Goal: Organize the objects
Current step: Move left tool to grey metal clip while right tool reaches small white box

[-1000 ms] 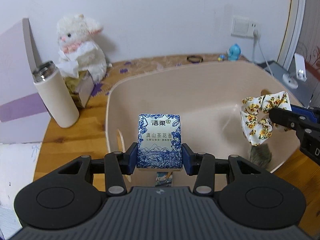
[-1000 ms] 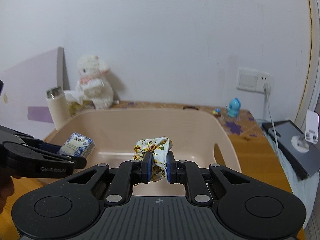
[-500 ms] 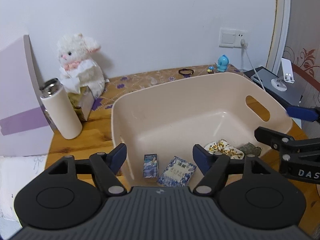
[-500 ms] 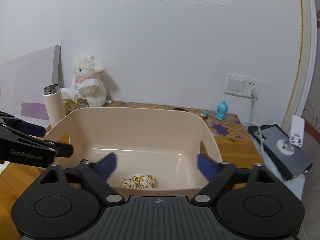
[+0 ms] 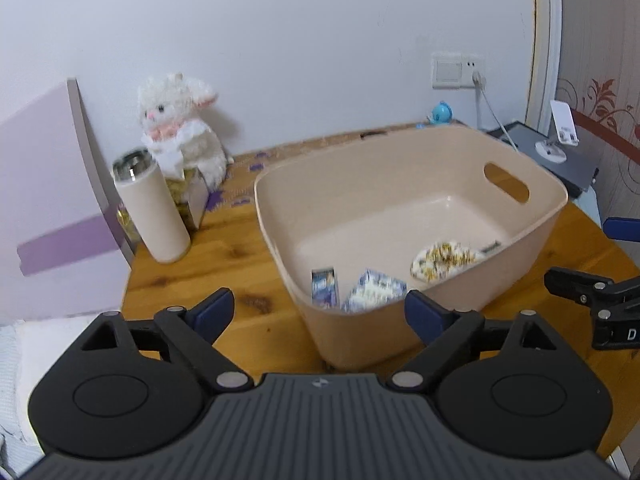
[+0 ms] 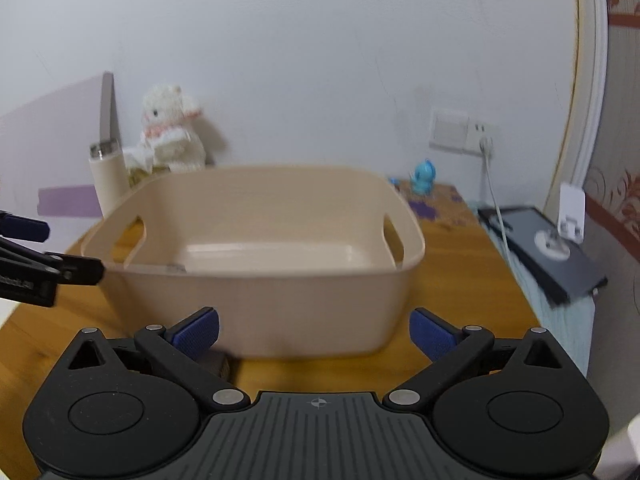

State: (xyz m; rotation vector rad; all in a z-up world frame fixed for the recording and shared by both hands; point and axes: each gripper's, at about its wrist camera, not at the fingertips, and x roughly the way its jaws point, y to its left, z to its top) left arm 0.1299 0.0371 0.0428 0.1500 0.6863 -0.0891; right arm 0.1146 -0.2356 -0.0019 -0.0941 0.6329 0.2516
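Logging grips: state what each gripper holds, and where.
Nothing. Left gripper and right gripper are both open and empty, outside the beige plastic tub.

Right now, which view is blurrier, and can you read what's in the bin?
Right wrist view: motion blur smears the bin and wall, contents hidden by its near wall. Left wrist view: milder blur; tissue pack print unreadable, floral scrunchie smeared. Fisheye bends edges in both.

Plush lamb point(image 5: 180, 128) behind cream thermos point(image 5: 150, 208).
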